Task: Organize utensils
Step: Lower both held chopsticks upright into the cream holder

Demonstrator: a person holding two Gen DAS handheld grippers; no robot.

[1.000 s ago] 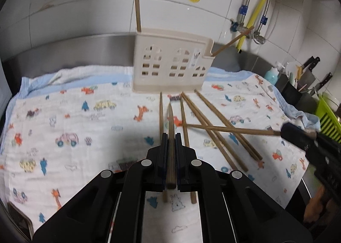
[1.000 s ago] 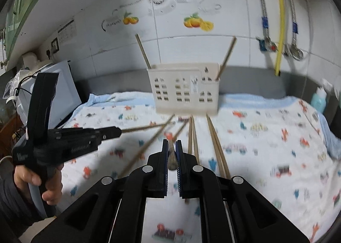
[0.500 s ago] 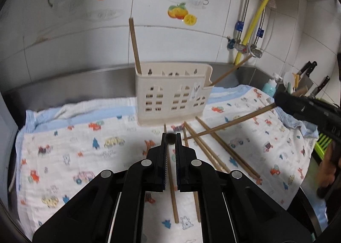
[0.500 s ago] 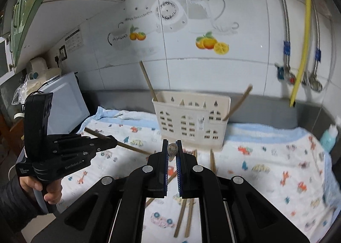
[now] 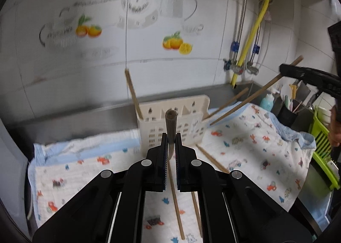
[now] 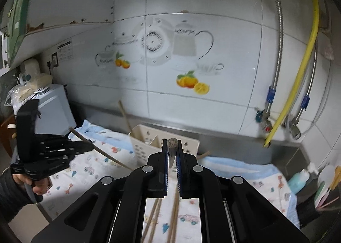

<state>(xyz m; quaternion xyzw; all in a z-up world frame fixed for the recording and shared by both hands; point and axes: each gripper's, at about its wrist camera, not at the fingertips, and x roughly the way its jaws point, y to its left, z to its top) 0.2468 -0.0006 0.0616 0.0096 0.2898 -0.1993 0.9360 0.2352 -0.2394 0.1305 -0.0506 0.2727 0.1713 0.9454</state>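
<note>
A cream plastic utensil holder (image 5: 187, 124) stands at the back of a patterned cloth (image 5: 251, 136), with a chopstick leaning out each end; it also shows in the right wrist view (image 6: 147, 140). My left gripper (image 5: 170, 138) is shut on a wooden chopstick (image 5: 170, 123), held raised in front of the holder. My right gripper (image 6: 172, 147) is shut on another chopstick (image 6: 172, 149), above the holder. That chopstick also shows in the left wrist view (image 5: 255, 93), slanting down from the right. Several loose chopsticks (image 5: 175, 196) lie on the cloth.
Tiled wall behind with yellow hose (image 5: 255, 29) and valves. A blue bottle (image 5: 267, 102), a dark cup of utensils (image 5: 287, 112) and a green rack (image 5: 321, 142) stand at the right. A white appliance (image 6: 49, 108) stands at the left.
Both grippers have risen and tilted upward with their chopsticks. The cloth and holder now sit lower in both views. The right chopstick now slants more steeply toward the holder.
</note>
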